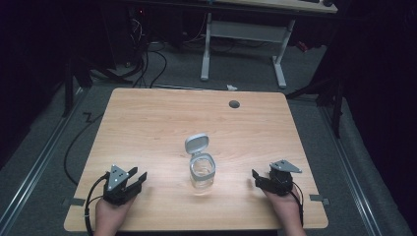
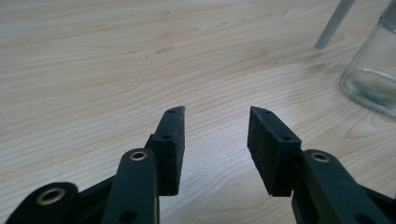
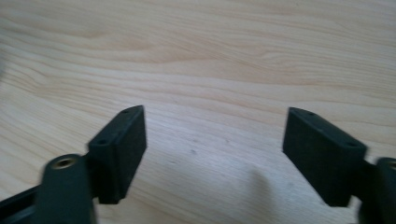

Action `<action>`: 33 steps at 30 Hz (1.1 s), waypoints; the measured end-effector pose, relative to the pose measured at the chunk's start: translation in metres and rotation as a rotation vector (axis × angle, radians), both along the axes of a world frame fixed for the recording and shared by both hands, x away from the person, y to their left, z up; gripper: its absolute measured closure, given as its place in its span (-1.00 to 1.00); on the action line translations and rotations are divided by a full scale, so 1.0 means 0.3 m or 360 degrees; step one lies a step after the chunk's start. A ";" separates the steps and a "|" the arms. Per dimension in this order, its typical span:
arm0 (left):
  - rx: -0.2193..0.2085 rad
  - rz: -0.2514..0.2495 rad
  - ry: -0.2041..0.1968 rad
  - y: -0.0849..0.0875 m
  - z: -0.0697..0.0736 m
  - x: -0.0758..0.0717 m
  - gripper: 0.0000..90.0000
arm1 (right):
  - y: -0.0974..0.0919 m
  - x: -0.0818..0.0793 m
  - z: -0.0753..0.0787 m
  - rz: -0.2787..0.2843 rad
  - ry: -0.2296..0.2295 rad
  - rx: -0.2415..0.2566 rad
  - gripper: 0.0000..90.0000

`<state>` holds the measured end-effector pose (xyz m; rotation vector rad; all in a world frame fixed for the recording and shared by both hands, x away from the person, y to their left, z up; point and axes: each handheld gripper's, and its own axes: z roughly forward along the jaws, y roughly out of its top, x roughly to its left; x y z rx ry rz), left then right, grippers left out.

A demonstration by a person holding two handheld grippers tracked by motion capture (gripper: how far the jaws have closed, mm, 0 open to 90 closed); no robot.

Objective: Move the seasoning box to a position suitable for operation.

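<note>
Either side of the glass jar [image 1: 202,172], lid flipped up, my left gripper [image 1: 139,179] and right gripper [image 1: 255,177] rest spread and empty. Nothing's begun; next I'd probably steady the jar.

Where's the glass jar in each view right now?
High view: the glass jar stands mid-table, lid flipped open, between the two hand-held grippers.
Left gripper view: jar at the right edge, cropped.
Right gripper view: not in it.
Shared landmark: the wooden tabletop.
</note>
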<state>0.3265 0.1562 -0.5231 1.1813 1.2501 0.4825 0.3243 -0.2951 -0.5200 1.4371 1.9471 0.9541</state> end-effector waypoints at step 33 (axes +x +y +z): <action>0.0065 0.0043 -0.0005 0.013 -0.017 -0.057 0.84 | 0.352 -0.030 0.046 0.0563 -0.0223 0.0085 1.00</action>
